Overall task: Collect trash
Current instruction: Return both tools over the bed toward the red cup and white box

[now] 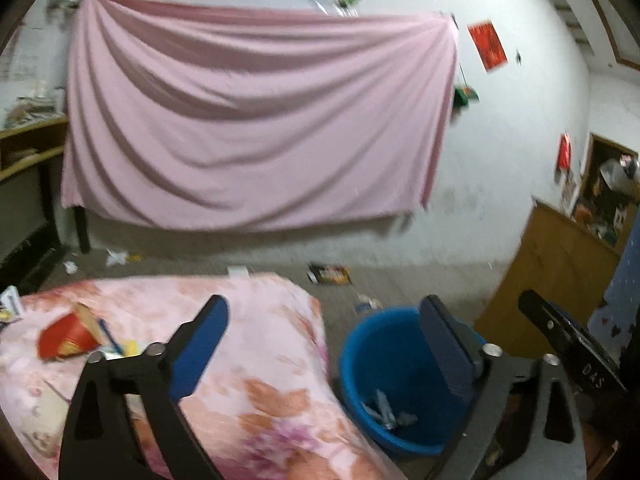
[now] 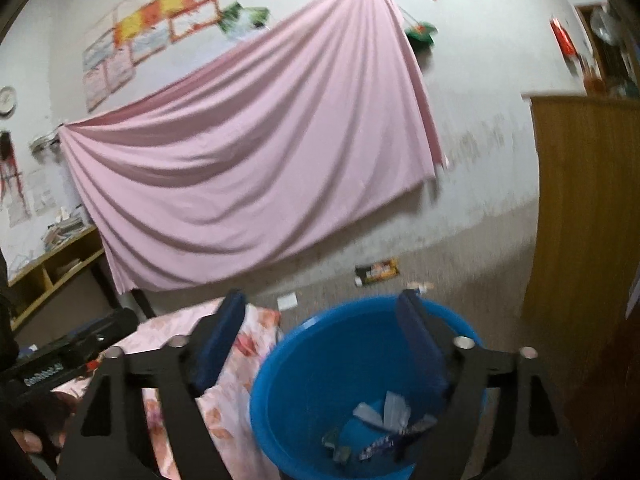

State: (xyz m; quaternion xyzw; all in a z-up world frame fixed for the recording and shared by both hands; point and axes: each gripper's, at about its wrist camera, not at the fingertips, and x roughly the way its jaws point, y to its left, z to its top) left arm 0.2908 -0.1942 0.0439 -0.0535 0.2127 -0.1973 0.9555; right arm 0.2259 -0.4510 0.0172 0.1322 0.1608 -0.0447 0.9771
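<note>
Floor past the bed edge looks open, wrappers scattered.
I've got both grippers, left and right, spread wide and empty; blue bucket holds crumpled wrappers.

Blue bin open-topped, hemmed by floral-covered table on one side, wooden cabinet on the other

A: What's my bucket made of?

B: Smooth blue plastic with a slight sheen, crinkly foil-like wrappers lying inside.

A: My fingers?

B: Matt black frames, blue rubbery-looking pads, shiny metal pins.

A: Left of me?

B: A soft floral cloth quilt. Far wall: matt pink draped sheet. Right: grained wood cabinet.
</note>
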